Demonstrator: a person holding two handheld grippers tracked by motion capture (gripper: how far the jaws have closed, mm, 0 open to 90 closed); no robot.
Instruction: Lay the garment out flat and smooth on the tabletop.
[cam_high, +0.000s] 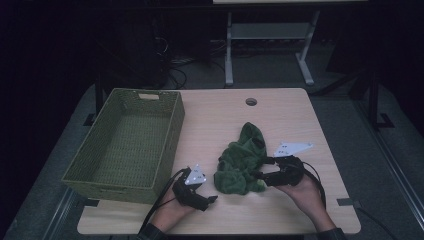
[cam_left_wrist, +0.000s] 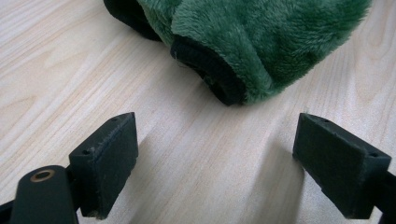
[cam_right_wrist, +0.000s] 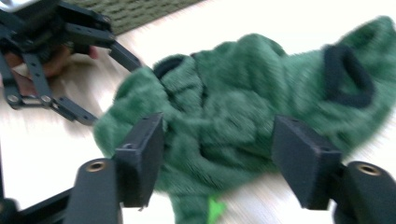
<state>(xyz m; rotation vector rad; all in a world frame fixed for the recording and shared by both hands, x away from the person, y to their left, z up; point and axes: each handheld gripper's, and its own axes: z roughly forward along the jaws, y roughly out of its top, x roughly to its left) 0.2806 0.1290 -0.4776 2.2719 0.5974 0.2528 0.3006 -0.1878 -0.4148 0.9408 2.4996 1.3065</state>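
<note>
Nearest the camera, the person's two hands come in over the near edge of the table (cam_high: 295, 107), each holding a gripper. The left gripper (cam_high: 212, 198) sits low at the near left with its jaws spread wide and nothing between them; in its own view the pads rest apart over bare wood, the green fleece garment (cam_left_wrist: 261, 42) lying just beyond them. The right gripper (cam_high: 260, 168) is on the near right, its jaws part-way open around the right side of the garment (cam_high: 242, 162), which lies crumpled near the middle of the table. In the right gripper view the fleece (cam_right_wrist: 243, 116) bulges between the pads, but I cannot tell whether they press on it yet. The garment looks light, soft and floppy, so it should sag and trail when raised; a thick bunched fold or the black-trimmed edge would give the surest hold. The woven green basket (cam_high: 127, 142) at the left stands empty.
</note>
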